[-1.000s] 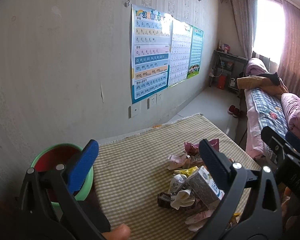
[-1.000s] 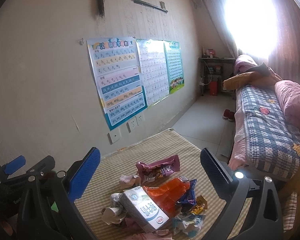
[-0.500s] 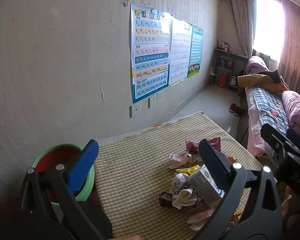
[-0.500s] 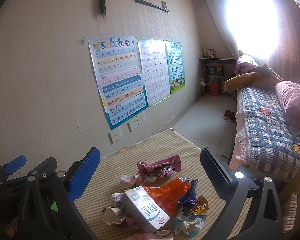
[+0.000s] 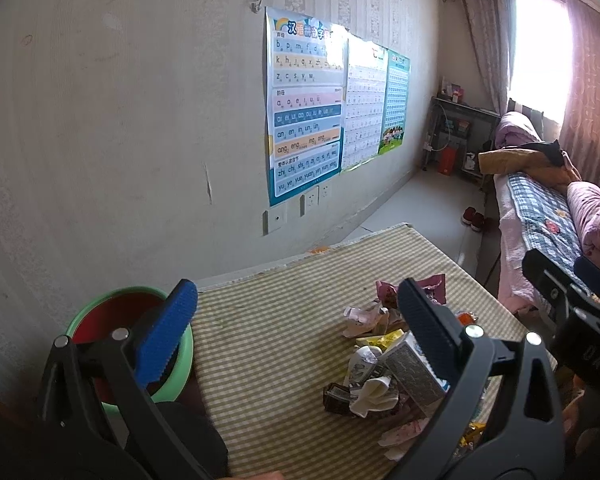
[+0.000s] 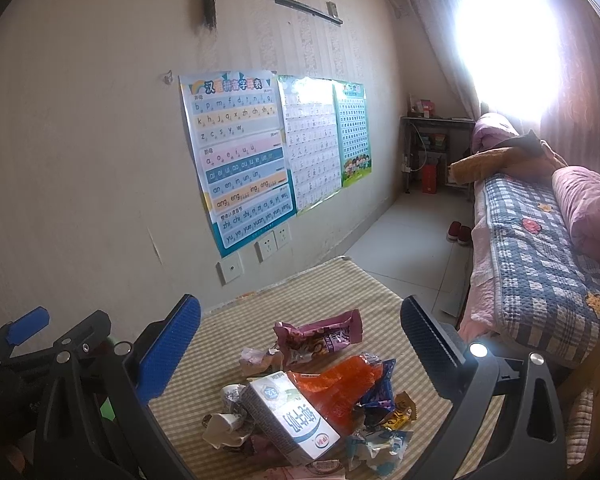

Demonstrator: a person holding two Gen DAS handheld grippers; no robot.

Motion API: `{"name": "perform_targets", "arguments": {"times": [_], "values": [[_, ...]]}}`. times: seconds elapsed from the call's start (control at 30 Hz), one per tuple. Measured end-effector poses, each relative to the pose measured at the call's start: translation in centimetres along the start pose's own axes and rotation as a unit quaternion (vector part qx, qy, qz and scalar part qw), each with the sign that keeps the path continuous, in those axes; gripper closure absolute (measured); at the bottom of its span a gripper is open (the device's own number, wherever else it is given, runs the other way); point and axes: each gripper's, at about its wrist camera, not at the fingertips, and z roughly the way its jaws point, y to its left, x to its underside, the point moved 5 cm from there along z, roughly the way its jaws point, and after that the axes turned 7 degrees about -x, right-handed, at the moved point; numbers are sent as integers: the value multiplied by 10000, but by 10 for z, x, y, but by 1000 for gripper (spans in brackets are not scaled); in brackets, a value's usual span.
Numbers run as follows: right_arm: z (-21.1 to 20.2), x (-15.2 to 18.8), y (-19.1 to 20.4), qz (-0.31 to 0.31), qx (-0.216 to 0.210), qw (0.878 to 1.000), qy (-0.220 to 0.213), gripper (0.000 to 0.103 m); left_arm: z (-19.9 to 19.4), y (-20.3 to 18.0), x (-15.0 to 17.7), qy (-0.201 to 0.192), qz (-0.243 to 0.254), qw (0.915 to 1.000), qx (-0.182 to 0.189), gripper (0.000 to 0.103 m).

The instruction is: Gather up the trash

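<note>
A pile of trash lies on the checked tablecloth [image 5: 276, 340]: a white milk carton [image 6: 288, 420], an orange wrapper [image 6: 336, 384], a purple snack bag [image 6: 320, 334], crumpled paper [image 6: 224, 428] and small candy wrappers [image 6: 384, 444]. The carton also shows in the left wrist view [image 5: 416, 376]. A green bin with a red inside [image 5: 112, 320] stands at the table's left end. My left gripper [image 5: 296, 320] is open and empty, above the table between bin and pile. My right gripper [image 6: 300, 336] is open and empty, above the pile.
A wall with letter posters [image 6: 240, 160] runs behind the table. A bed with a checked quilt [image 6: 540, 248] stands to the right. Shoes [image 6: 458, 234] lie on the floor past the table's far edge. A small shelf [image 6: 432, 152] stands by the window.
Both grippers have drifted only slightly; the view barely shifts. A fingertip at the bottom of the left wrist view has dropped almost out of sight. Jaws stay open.
</note>
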Motion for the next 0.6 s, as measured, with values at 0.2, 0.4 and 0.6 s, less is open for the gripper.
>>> {"name": "perform_targets", "arguments": {"times": [0.2,0.4,0.6], "values": [[-1,0,-1,2,0,10000,2,7,1,1,0,-7,-19,10000,-10,5],[1,1,-2,9,-1,10000,45,7,1,2,2,-35,64,9999,-137,5],[4,3,-5,50,-1,9999,142,7,8,-1,9,9,316,9995,16,5]]}}
